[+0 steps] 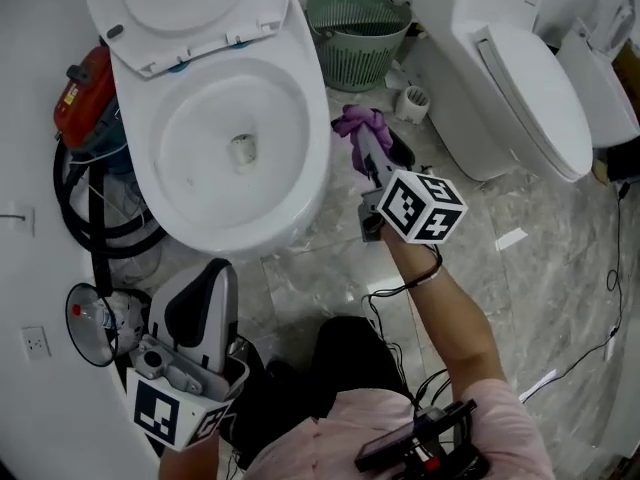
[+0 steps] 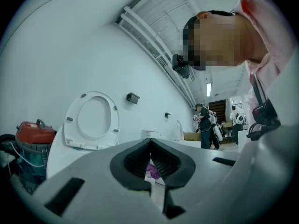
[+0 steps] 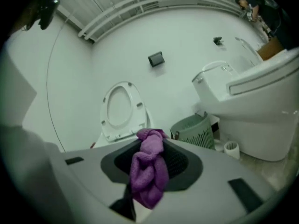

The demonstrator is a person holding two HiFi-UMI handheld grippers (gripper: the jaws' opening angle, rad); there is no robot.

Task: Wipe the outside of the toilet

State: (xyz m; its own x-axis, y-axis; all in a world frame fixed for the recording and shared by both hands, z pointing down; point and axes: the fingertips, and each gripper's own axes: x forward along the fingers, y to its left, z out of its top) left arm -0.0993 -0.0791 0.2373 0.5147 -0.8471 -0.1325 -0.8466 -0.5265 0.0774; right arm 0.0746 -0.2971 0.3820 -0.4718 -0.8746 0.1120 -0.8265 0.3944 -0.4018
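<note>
A white toilet stands with its seat and lid raised; it also shows in the left gripper view and the right gripper view. My right gripper is shut on a bunched purple cloth, held just right of the bowl's outer side; whether it touches I cannot tell. In the right gripper view the cloth hangs out between the shut jaws of the gripper. My left gripper hangs low at the front left, jaws shut on nothing.
A green basket and a paper roll sit behind the cloth. A second toilet stands to the right. A red vacuum with black hose crowds the left wall. Cables cross the marble floor.
</note>
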